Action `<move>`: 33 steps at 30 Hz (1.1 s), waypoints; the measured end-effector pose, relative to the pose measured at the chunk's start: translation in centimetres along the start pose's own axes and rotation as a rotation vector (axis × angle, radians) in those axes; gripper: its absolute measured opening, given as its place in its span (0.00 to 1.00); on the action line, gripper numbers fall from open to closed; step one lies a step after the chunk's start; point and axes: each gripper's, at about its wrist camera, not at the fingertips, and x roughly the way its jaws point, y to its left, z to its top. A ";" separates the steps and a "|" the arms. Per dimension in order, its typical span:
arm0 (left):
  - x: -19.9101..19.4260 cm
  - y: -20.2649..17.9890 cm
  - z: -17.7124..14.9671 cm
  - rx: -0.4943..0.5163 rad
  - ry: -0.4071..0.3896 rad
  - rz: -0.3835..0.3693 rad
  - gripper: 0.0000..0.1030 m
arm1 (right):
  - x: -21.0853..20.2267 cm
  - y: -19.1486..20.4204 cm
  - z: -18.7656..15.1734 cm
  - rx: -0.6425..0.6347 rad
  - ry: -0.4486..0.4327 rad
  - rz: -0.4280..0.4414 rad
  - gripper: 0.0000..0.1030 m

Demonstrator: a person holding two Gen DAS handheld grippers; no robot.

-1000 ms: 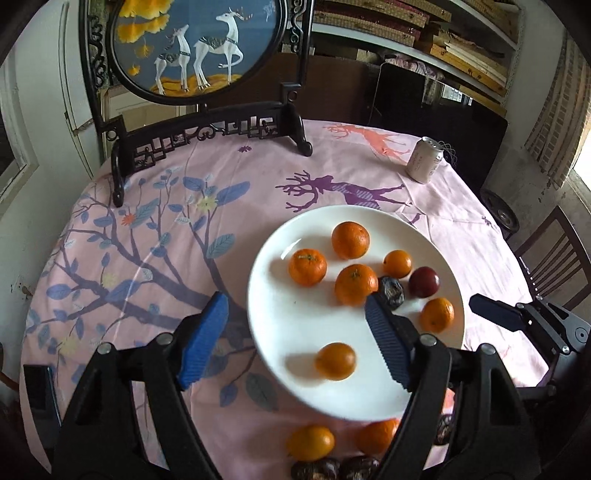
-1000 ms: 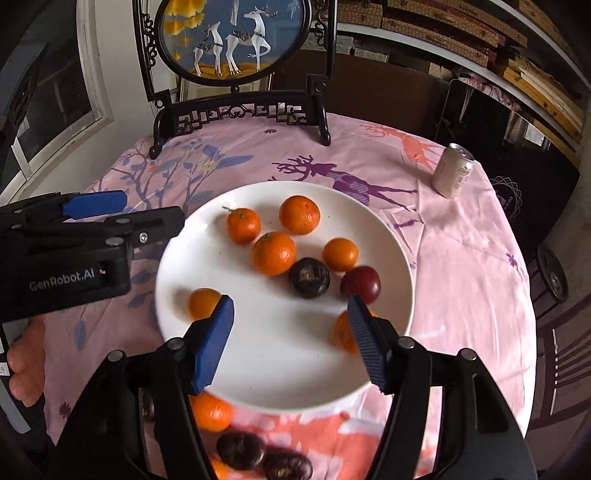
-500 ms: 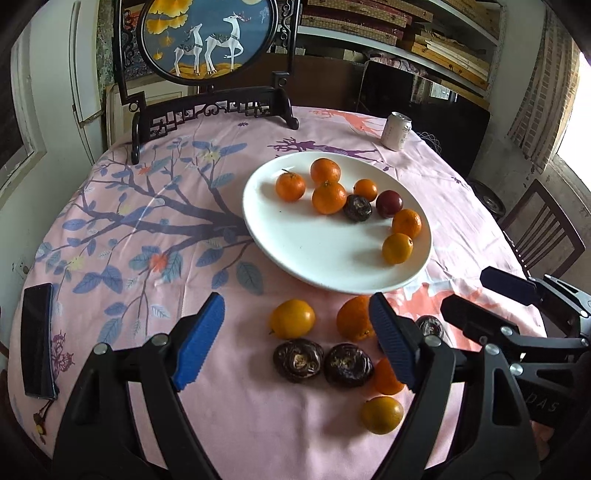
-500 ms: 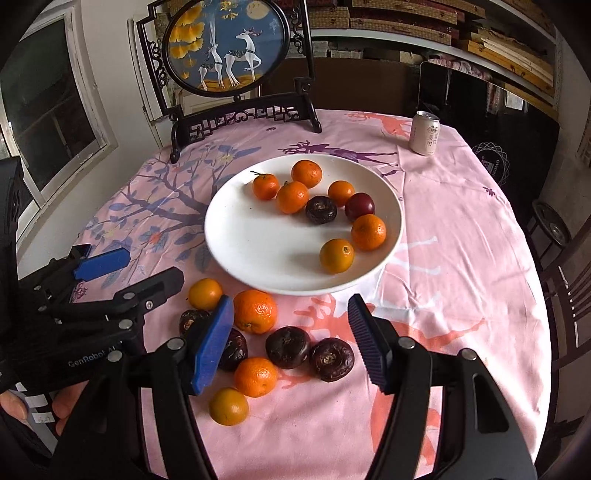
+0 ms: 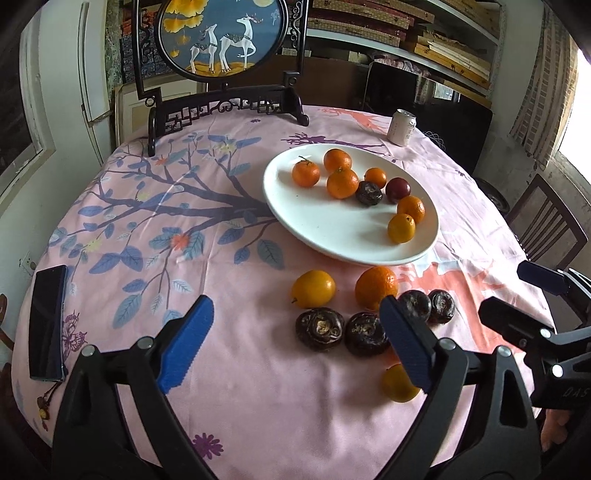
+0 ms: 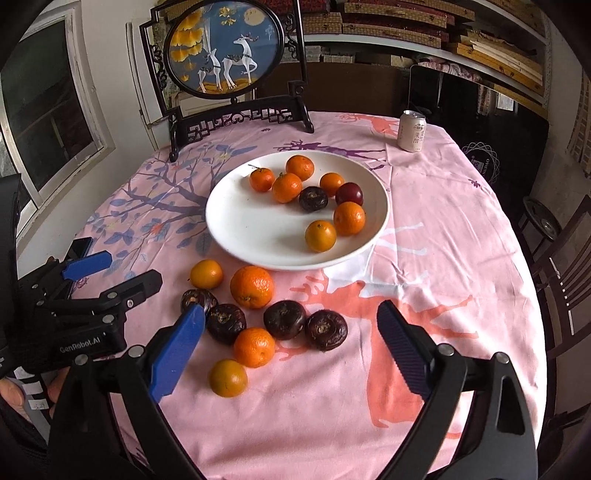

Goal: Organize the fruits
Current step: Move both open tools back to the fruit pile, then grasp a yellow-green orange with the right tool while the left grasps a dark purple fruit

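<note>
Hovering wide apart, empty: left gripper (image 5: 295, 343) | right gripper (image 6: 291, 350)

Both tools pulled back from white plate (image 6: 221, 225); loose fruit on pink tablecloth (image 6: 443, 258) now in view.

A round table (image 5: 258, 424) is covered by a pink cloth printed with blue-leaved branches and deer figures. At its far edge a round embroidered screen (image 5: 221, 35) showing two white deer is held upright in a dark carved wooden stand (image 5: 225, 105). A pale drink can (image 6: 412, 131) is set upright near the far right edge of the table. A dark phone (image 5: 48, 323) is laid flat on the cloth by the left edge. Shelves stacked with bundles (image 5: 406, 22) are seen along the back wall, and a dark wooden chair (image 5: 550, 225) is placed beside the table on the right. A window (image 6: 51, 110) is seen on the left wall.
</note>
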 end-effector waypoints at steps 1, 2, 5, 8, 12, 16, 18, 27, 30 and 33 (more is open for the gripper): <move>-0.1 0.3 -0.3 -0.003 0.000 0.004 0.90 | 0.1 0.2 -0.5 -0.001 0.015 0.004 0.92; -0.2 0.7 -0.6 -0.008 -0.001 0.006 0.91 | 0.3 0.4 -1.2 -0.004 0.034 0.012 0.92; -0.3 1.8 -1.5 -0.025 -0.001 0.019 0.92 | 1.3 1.7 -3.4 -0.025 0.101 0.033 0.92; -0.3 2.7 -2.3 -0.039 0.012 0.024 0.92 | 2.3 3.1 -5.0 -0.040 0.149 0.060 0.92; -0.3 4.0 -3.4 -0.067 0.032 0.030 0.92 | 3.4 4.3 -5.9 -0.050 0.161 0.075 0.91; -0.7 5.0 -4.4 -0.089 0.030 0.035 0.92 | 4.6 5.0 -6.3 -0.065 0.173 0.080 0.71; -0.8 5.3 -4.7 -0.096 0.033 0.038 0.92 | 5.3 5.0 -6.1 -0.059 0.183 0.084 0.67; 1.3 3.0 -4.5 -0.033 0.072 0.027 0.92 | 4.6 3.4 -5.7 -0.026 0.158 0.034 0.34; 3.3 1.2 -4.6 0.032 0.120 0.051 0.92 | 3.3 1.2 -6.1 0.019 0.142 -0.004 0.34; 5.1 -0.2 -4.8 0.069 0.162 0.061 0.92 | 2.6 -0.6 -6.5 0.056 0.133 0.009 0.34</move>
